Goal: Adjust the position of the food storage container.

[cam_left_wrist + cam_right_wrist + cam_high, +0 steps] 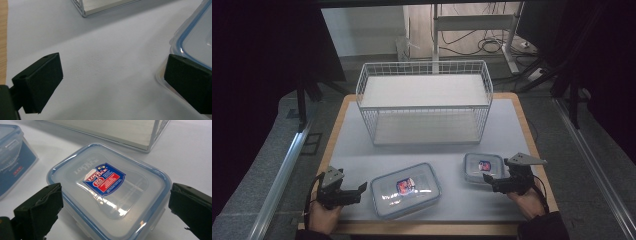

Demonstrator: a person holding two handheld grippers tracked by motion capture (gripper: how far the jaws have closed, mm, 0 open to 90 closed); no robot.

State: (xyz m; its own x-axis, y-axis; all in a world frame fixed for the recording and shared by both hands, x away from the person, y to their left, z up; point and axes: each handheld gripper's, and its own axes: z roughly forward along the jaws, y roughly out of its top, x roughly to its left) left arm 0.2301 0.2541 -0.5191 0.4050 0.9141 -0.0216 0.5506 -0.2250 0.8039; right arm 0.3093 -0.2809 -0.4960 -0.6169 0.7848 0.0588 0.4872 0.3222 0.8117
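A large clear food box with a blue-rimmed lid and a red-and-blue label lies at the front middle of the mat. A smaller box of the same kind lies to its right. My left gripper is open just left of the large box. In the left gripper view its jaws stand wide apart over bare mat, with the right jaw at the large box's corner. My right gripper is open at the small box's near side. The small box lies between and beyond its wide-apart jaws.
A white wire basket with a pale board floor stands at the back middle of the grey mat. The wooden table edge runs along the front. The basket's corner lies ahead of the left gripper.
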